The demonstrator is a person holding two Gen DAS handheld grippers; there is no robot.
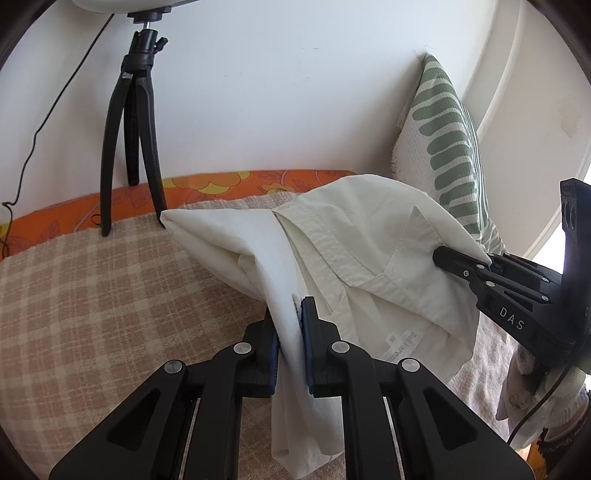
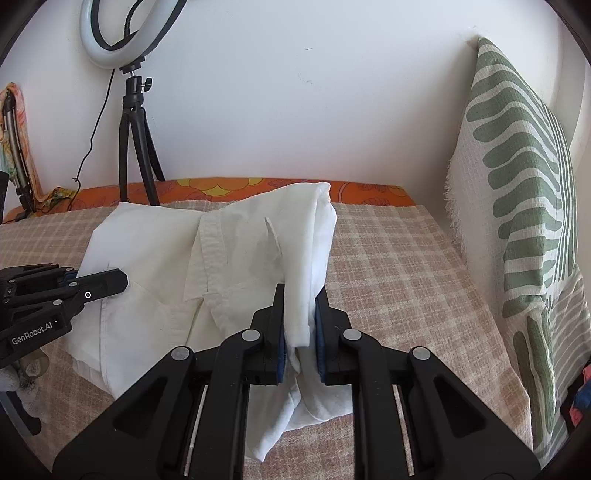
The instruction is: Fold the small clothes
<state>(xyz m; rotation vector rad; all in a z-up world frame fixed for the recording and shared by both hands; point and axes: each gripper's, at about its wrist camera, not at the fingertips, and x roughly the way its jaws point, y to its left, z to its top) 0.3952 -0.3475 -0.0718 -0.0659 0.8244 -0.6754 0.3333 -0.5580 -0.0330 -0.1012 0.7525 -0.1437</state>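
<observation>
A small white shirt (image 1: 369,236) hangs lifted over the checked blanket (image 1: 92,288), held at two spots. My left gripper (image 1: 290,325) is shut on a bunched fold of the shirt's left part. My right gripper (image 2: 300,314) is shut on the shirt's (image 2: 236,258) right edge. In the left wrist view the right gripper (image 1: 443,256) comes in from the right, its tip in the cloth. In the right wrist view the left gripper (image 2: 118,282) comes in from the left, touching the shirt. The collar and a label face the left wrist camera.
A black tripod (image 1: 129,147) with a ring light (image 2: 122,33) stands at the back left on the orange sheet (image 2: 369,190). A green leaf-patterned pillow (image 2: 524,184) leans against the wall at the right. A cable (image 1: 40,129) hangs at the left.
</observation>
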